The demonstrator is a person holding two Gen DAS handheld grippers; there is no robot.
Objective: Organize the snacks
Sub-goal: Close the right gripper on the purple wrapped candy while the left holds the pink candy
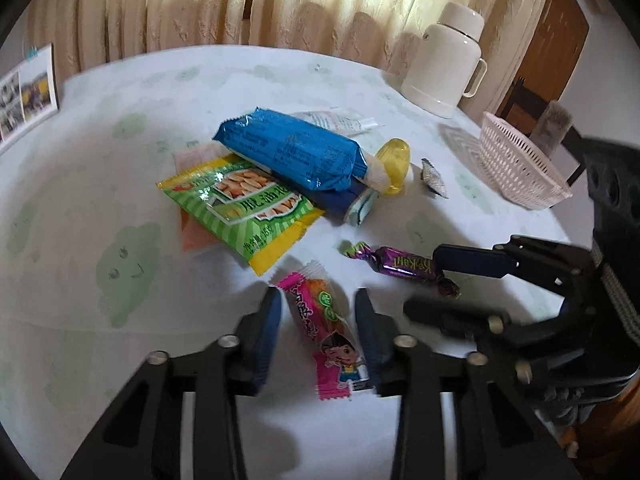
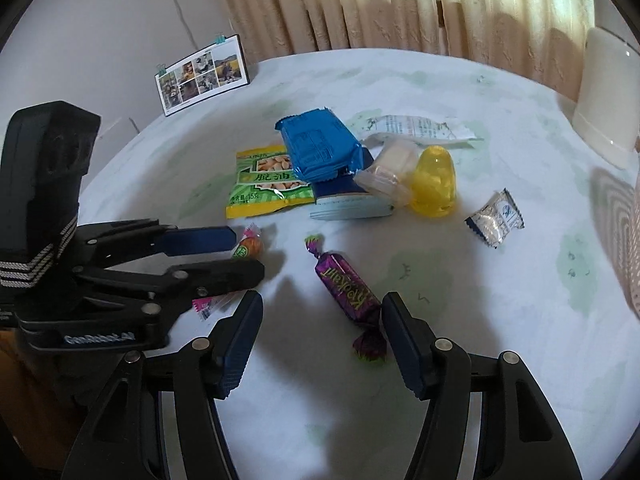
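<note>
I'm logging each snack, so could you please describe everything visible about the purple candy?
The purple candy is a shiny foil twist-wrap with gold lettering and green-edged twisted ends. It lies flat on the table, sealed, apart from the other snacks. The right gripper is open around its near end; whether the fingers touch it is unclear.

Beige curtains (image 1: 280, 4) backlit by daylight; white wall (image 2: 100, 20); brown wooden door (image 1: 556, 36).
</note>
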